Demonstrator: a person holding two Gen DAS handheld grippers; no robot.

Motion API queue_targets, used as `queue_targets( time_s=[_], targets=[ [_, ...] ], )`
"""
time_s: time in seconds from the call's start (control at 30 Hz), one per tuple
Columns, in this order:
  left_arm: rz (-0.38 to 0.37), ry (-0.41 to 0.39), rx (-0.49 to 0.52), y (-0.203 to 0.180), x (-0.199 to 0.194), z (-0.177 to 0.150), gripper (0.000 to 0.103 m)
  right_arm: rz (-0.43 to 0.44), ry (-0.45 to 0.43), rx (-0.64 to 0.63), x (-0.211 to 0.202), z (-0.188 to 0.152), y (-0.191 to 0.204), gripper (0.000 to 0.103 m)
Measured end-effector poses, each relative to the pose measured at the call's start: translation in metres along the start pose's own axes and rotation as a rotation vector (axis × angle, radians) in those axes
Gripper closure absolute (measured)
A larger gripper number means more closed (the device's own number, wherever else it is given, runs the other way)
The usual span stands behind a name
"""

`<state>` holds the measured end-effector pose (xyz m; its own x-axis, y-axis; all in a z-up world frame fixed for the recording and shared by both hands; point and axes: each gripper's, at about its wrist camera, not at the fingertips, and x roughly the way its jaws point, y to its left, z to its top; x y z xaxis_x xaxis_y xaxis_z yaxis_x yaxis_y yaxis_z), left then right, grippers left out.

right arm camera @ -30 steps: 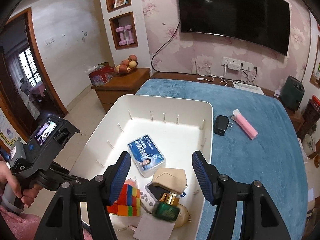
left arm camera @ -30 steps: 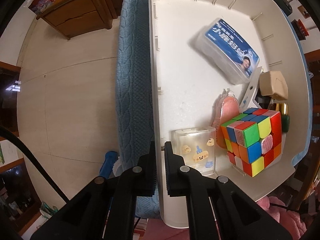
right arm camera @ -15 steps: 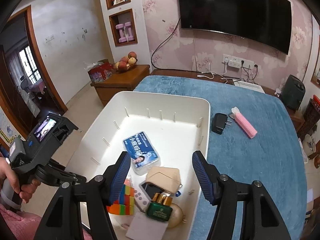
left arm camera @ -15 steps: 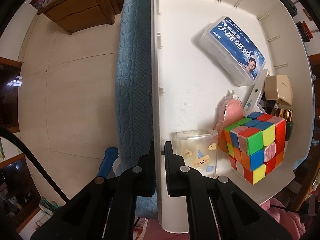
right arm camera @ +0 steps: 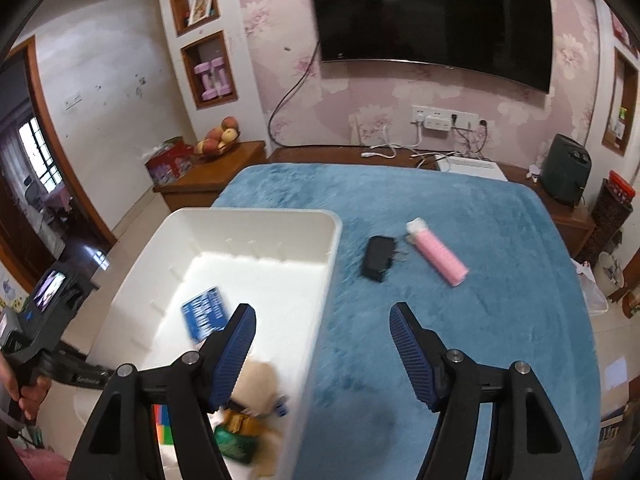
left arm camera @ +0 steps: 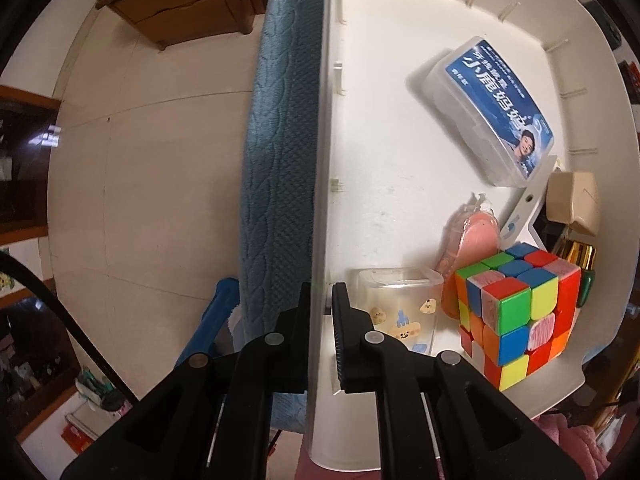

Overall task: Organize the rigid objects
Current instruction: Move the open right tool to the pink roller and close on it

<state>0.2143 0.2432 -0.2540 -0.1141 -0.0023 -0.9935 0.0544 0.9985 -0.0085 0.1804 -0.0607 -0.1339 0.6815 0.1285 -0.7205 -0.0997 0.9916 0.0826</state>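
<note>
A white bin (left arm camera: pixel 320 184) (right arm camera: pixel 320 280) sits at the left edge of a blue-covered table (right arm camera: pixel 460 300). My left gripper (left arm camera: pixel 321 308) is shut on the bin's left wall. Inside lie a blue-labelled plastic box (left arm camera: pixel 496 108), a Rubik's cube (left arm camera: pixel 520 312), a clear cup with cartoon prints (left arm camera: pixel 400 312), a pink item (left arm camera: pixel 476 232), a beige box (left arm camera: pixel 572 200) and a green gold-capped bottle (right arm camera: pixel 236 440). My right gripper (right arm camera: pixel 322 350) is open and empty above the bin's right wall. A black charger (right arm camera: pixel 378 258) and a pink tube (right arm camera: pixel 438 252) lie on the table beyond it.
The bin overhangs the table's left edge above the tiled floor (left arm camera: pixel 140 200). A wooden cabinet (right arm camera: pixel 212 176) with a fruit bowl stands at the back left. A TV (right arm camera: pixel 432 16) hangs on the far wall, with a dark appliance (right arm camera: pixel 566 174) at the back right.
My right gripper has swung right and forward, from over the bin's middle to over its right wall, facing the charger and pink tube. My left gripper keeps its hold on the wall.
</note>
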Motion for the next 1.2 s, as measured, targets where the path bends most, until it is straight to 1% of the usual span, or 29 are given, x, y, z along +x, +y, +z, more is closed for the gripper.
queue_targets(
  time_s=[0.27,0.4,0.63,0.8,0.97,1.2],
  targets=[
    [0.032,0.027,-0.07,-0.002,-0.004,0.005,0.091,-0.025,-0.023,0.033,0.018,0.019,-0.046,0.033],
    [0.048,0.033,-0.109,-0.003,-0.004,0.008,0.089,-0.036,-0.037,0.06,0.03,0.027,-0.068,0.028],
    [0.09,0.043,-0.161,-0.009,-0.003,0.01,0.086,-0.042,-0.035,0.108,0.061,0.035,-0.102,0.028],
    [0.113,0.056,-0.195,-0.013,-0.003,0.012,0.084,-0.037,-0.004,0.153,0.089,0.037,-0.12,0.028],
    [0.136,0.077,-0.22,-0.015,-0.002,0.017,0.083,-0.033,0.051,0.203,0.12,0.035,-0.134,0.028],
    [0.14,0.092,-0.266,-0.015,-0.004,0.019,0.082,-0.022,0.145,0.252,0.157,0.028,-0.145,0.028]
  ],
)
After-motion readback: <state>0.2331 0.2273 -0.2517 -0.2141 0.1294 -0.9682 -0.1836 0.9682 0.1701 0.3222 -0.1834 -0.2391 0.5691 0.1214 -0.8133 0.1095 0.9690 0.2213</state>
